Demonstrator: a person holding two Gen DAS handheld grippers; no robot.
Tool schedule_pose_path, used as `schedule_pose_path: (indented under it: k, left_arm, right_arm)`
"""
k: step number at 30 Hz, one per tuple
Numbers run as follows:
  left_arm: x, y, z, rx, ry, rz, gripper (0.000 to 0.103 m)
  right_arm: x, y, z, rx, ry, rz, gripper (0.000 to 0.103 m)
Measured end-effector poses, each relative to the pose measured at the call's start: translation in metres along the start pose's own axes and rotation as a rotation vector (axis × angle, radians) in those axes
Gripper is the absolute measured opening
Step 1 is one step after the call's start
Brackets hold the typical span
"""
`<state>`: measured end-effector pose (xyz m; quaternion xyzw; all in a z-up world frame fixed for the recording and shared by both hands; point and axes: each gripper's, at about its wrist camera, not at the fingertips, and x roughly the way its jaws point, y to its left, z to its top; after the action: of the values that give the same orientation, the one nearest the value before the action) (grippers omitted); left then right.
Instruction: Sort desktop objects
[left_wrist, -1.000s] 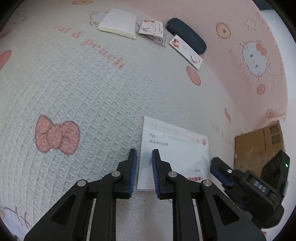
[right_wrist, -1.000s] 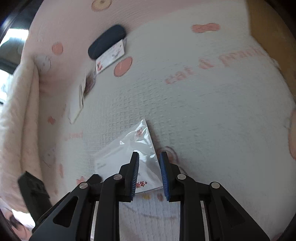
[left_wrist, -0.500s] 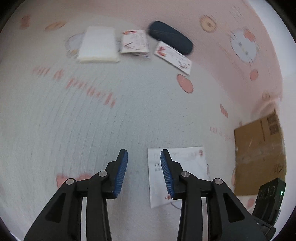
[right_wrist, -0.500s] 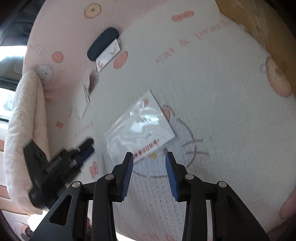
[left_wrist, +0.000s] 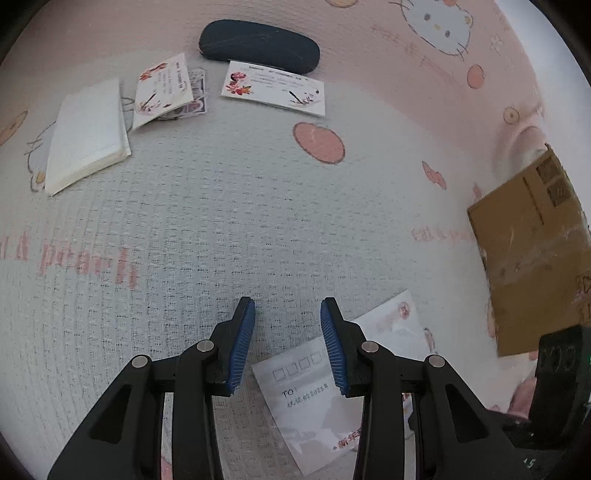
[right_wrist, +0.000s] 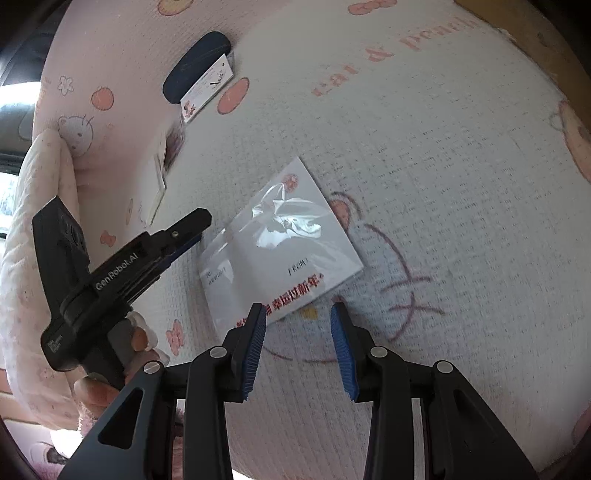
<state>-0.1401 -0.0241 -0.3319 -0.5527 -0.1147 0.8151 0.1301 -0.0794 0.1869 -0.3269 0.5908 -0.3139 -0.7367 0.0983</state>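
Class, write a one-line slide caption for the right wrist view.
Open right gripper hovers at the near edge of a plastic-wrapped envelope on the cartoon blanket.

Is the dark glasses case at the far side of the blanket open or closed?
Closed. The glasses case lies as one smooth dark oval with its lid down; no gap or inside shows, and a card rests against its near edge.

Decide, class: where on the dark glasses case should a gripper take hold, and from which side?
Grip the glasses case across its narrow middle, coming from above. It is a long rounded oval lying flat, so its short width probably suits the jaws. Avoid the edge where the floral card lies against it.
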Motion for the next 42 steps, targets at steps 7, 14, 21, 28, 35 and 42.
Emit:
schedule_pose_path:
  k: [7,14,21,28,35,42]
  left_arm:
    - [-0.009,0.006,-0.018,-0.044,0.030,-0.063,0.040]
    - [-0.018,-0.012,-0.055,-0.064,0.066,-0.085,0.040]
    - [-0.020,-0.029,-0.081,-0.094,0.023,-0.071,0.043]
    - [-0.019,-0.003,-0.083,-0.276,0.014,-0.228,0.053]
    - [-0.013,0.007,-0.073,-0.389,0.066,-0.281,0.054]
    - [-0.004,0.002,-0.053,-0.344,0.052,-0.268,0.053]
  right_arm:
    - [0.006,0.009,0.017,-0.045,-0.013,-0.016,0.033]
    - [0.014,0.025,0.053,-0.141,-0.048,-0.066,0.033]
    - [0.018,0.022,0.061,-0.128,-0.037,-0.037,0.033]
    - [0.005,-0.006,0.033,-0.002,-0.026,0.046,0.033]
    - [0.003,-0.012,0.025,0.019,-0.016,0.072,0.033]
    - [0.009,-0.015,0.032,0.028,-0.022,0.112,0.033]
